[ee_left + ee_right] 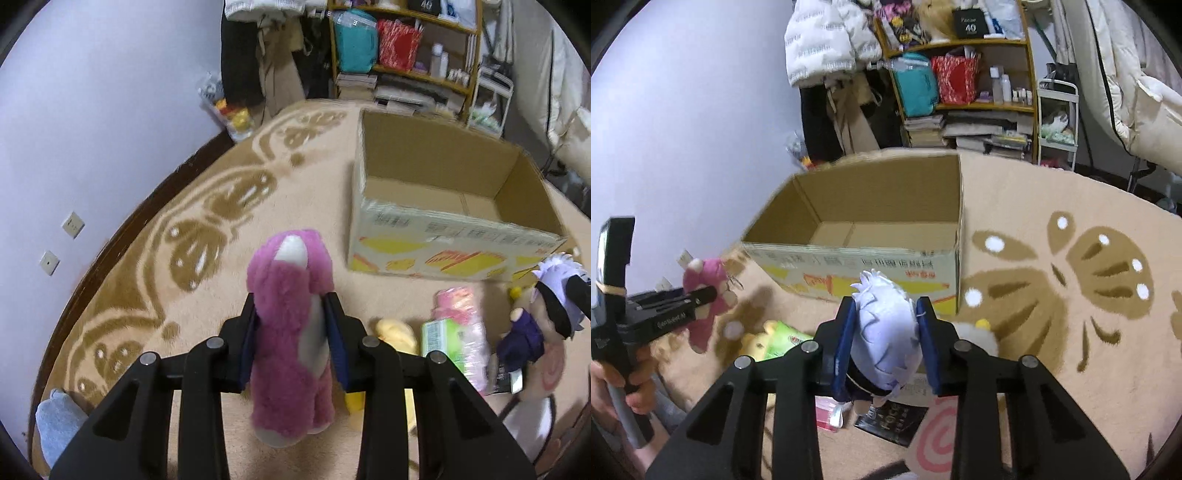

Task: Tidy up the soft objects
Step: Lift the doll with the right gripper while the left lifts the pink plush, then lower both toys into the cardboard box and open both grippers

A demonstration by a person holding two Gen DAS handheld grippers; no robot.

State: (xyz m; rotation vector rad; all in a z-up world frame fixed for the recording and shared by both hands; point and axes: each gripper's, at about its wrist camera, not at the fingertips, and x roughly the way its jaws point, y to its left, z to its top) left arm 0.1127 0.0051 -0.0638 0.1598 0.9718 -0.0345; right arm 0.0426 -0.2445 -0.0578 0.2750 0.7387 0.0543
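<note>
2 grippers are each clamping a soft toy above a beige rug patterned with brown butterflies. In the left wrist view, the left gripper is squeezing a pink plush bear at the centre of the frame, its blue pads pressing into the fur on both sides while the toy is hanging clear of the rug. An open cardboard box is sitting in the upper right of that view, with nothing showing on its visible floor. Along the lower right, a yellow plush, a pink and green packet and a dark-clothed doll are lying on the rug close together, and a pale blue plush is lying at the lower left edge. In the right wrist view, the right gripper is gripping a doll with pale lilac hair by its head at the frame's centre, in front of the box's near wall. At the left edge of that view, a hand is holding the other gripper's handle, with the pink bear showing beyond its fingers. A black book is lying on the rug at the bottom centre. A cluttered wooden shelf is standing at the top, behind the box.
</note>
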